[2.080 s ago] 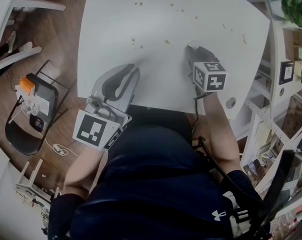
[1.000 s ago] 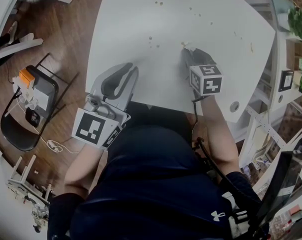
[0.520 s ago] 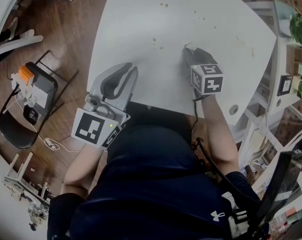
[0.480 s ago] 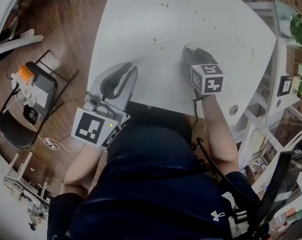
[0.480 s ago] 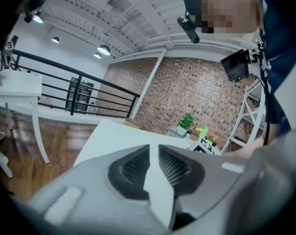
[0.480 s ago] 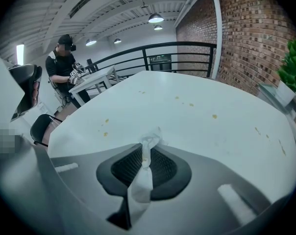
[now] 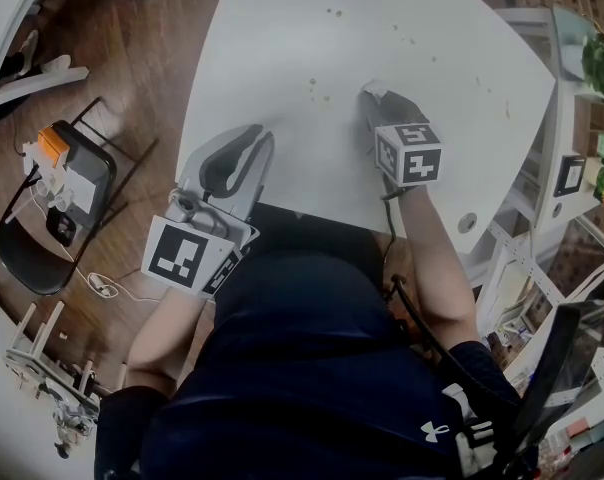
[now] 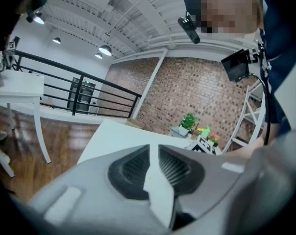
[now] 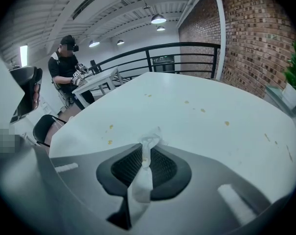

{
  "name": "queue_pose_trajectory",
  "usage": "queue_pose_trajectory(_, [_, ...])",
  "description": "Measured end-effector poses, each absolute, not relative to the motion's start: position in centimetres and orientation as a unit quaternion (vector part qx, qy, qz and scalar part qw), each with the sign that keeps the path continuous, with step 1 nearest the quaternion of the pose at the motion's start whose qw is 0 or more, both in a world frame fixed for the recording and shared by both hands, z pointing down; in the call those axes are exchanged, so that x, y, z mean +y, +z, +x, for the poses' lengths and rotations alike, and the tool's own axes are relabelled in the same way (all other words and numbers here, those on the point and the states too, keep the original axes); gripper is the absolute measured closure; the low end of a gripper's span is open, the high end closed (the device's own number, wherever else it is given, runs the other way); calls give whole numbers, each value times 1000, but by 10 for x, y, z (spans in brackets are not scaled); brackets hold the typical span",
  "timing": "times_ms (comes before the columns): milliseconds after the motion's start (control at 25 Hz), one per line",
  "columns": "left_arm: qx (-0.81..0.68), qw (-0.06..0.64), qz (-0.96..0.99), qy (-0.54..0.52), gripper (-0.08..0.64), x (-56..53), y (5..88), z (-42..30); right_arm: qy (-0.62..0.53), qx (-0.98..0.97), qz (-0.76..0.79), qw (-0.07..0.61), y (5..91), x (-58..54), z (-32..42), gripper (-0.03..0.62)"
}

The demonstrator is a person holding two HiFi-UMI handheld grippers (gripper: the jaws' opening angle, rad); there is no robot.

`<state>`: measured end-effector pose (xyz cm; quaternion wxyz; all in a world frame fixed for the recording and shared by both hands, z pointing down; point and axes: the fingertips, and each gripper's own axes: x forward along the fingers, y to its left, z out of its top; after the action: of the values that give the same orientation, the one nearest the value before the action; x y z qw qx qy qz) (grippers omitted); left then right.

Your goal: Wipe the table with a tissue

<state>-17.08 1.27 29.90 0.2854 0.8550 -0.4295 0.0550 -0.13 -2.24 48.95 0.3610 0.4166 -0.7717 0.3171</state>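
Your left grey two-jaw gripper point(image 7: 254, 136) points forward and only slightly downward, its jaws pressed together. Your right grey two-jaw gripper point(image 7: 372, 95) tips steeply down, its jaws clamped on a crumpled white tissue point(image 9: 149, 142), with a tuft poking out past the tips. Your bare left forearm point(image 7: 167, 328) and bare right forearm point(image 7: 432, 258) both reach forward, the right stretched further out.

dim, even light frm ceiling lamps point(image 9: 158, 19); fisheye warp, dark corners.
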Motion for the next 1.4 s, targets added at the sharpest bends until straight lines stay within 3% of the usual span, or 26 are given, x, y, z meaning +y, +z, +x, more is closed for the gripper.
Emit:
queue_pose_trajectory(280, [-424, 283, 858, 58, 508, 16, 297, -158, 314, -783, 403, 355, 489, -16, -5, 549])
queue_pose_trajectory(760, [-411, 277, 866, 70, 508, 32, 291, -115, 334, -762, 450, 325, 488, -28, 53, 549])
queue_pose_trajectory(1000, [-409, 263, 869, 88, 508, 40, 283, -90, 310, -796, 395, 339, 485, -21, 16, 550])
queue_pose_trajectory(1400, [-392, 257, 877, 103, 508, 61, 288, -10, 294, -834, 381, 270, 442, -1, 47, 549])
